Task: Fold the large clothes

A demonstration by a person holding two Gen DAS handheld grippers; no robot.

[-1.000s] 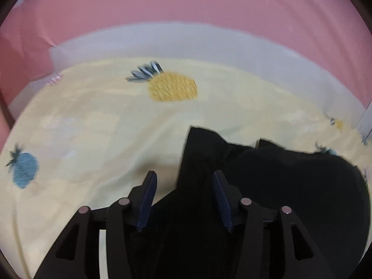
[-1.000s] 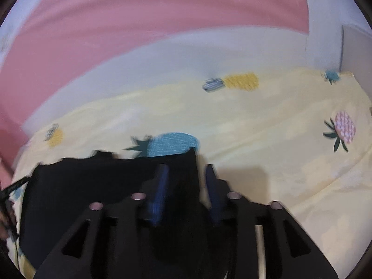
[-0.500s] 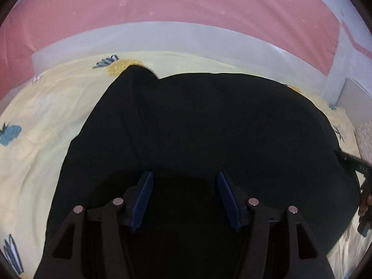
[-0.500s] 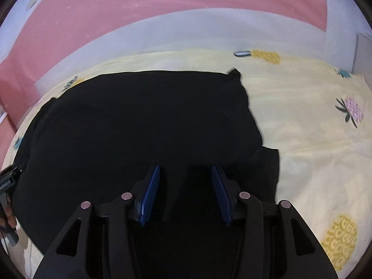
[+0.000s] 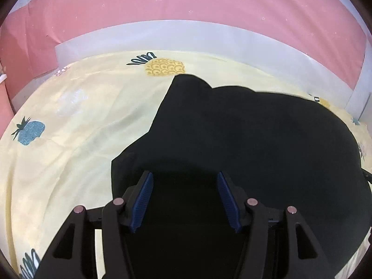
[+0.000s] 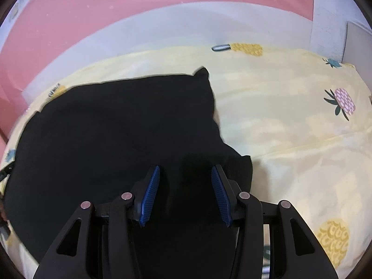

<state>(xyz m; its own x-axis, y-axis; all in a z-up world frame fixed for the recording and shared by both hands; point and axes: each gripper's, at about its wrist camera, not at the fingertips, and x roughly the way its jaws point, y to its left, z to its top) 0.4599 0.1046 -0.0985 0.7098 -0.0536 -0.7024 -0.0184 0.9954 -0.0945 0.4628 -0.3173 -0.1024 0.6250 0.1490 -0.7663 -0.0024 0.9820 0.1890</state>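
Note:
A large black garment (image 5: 244, 134) lies spread flat on the yellow pineapple-print bedsheet (image 5: 81, 121). In the left wrist view my left gripper (image 5: 184, 181) is open above the garment's near left part, with nothing between its blue pads (image 5: 141, 200). In the right wrist view the same garment (image 6: 116, 125) fills the left and middle. My right gripper (image 6: 185, 174) is open above its near right corner, and its pads (image 6: 219, 197) hold nothing. Folds in the black cloth are hard to make out.
The sheet (image 6: 290, 121) stretches bare to the right of the garment. A white bed edge (image 5: 186, 34) and a pink wall covering (image 5: 186, 0) run along the far side. A white panel (image 6: 358, 44) stands at the far right.
One second ago both grippers held the garment bunched and low. Then it was spread across the sheet. Now both grippers are open and have drawn back a little from it.

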